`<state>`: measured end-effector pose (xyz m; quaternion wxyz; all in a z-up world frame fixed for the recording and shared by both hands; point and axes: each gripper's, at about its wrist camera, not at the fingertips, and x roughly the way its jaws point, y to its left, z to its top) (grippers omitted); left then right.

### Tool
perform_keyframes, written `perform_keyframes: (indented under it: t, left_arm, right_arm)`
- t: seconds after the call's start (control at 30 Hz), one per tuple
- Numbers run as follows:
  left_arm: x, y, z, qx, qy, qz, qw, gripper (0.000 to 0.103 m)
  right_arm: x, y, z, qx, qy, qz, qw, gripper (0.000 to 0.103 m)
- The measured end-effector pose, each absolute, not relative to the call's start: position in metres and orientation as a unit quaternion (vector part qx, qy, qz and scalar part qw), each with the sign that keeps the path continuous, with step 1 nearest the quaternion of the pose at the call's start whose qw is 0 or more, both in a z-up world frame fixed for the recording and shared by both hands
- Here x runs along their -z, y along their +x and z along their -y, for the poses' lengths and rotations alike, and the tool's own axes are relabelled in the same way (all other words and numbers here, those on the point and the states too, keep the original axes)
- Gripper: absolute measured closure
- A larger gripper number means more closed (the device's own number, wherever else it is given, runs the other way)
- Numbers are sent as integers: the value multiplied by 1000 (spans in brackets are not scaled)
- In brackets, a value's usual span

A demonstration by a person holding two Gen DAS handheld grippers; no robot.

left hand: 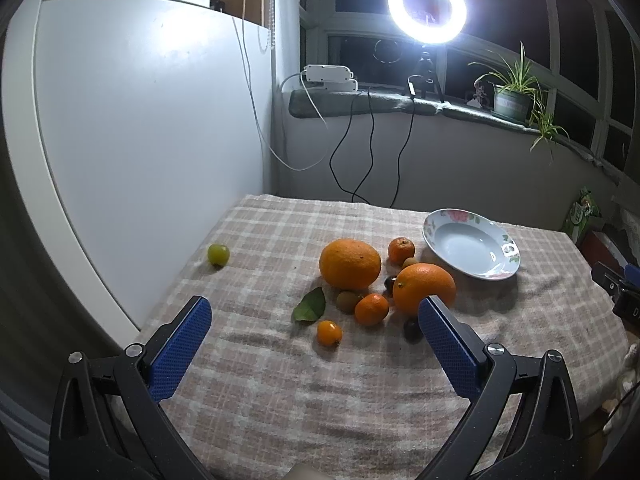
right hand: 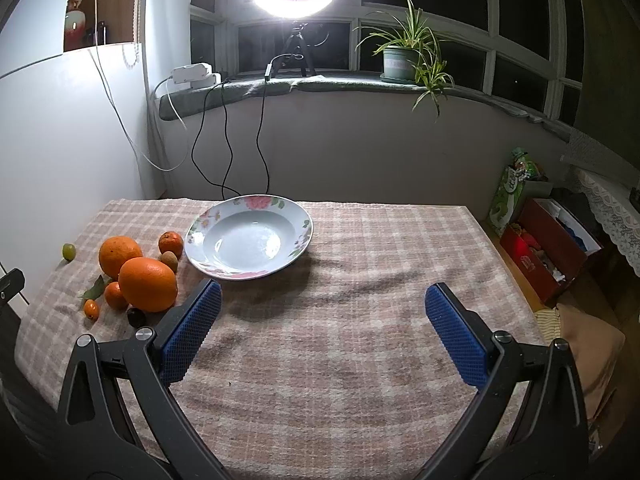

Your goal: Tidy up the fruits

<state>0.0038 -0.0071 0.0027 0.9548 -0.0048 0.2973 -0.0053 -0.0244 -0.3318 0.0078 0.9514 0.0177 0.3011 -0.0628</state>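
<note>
nothing has been picked yet, so by my reading this is the opening of the job: the plate [right hand: 248, 236] lies bare and every fruit sits on the counter [right hand: 360, 320]. both claws hover above the cloth with jaws spread wide and nothing between them, the left claw [left hand: 316, 344] facing the fruit pile, the right claw [right hand: 324, 332] facing bare cloth with the plate at its 11 o'clock. in the left view the plate [left hand: 472, 244] is at 2 o'clock from the pile and just beside it. the pile holds a big orange [left hand: 350, 263] at the rear, a second orange [left hand: 424, 288] at its 4 o'clock, a mandarin [left hand: 401, 250] behind them, another mandarin [left hand: 371, 309] in front, a kumquat [left hand: 329, 332] nearest the claw, a brownish kiwi-like fruit [left hand: 347, 301], two dark small fruits partly hidden, and a loose leaf [left hand: 310, 305] at 9 o'clock of the kumquat. a green grape [left hand: 218, 255] lies well apart at the pile's 9 o'clock, near the counter's edge. the next move likely calls for the left claw to drop over one fruit, the kumquat being closest and free on all sides; the oranges look wide for the jaws and round enough to roll, and touching fruits may shift neighbours.
</note>
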Motion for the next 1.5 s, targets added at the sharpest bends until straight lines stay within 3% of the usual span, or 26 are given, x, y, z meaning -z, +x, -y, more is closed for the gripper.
perform_keyframes:
  t: [1.5]
  left_arm:
    - [20,25,5,34,-22,-331,943,1]
  right_arm:
    - [20,2,317,-35,46,-333,941,0]
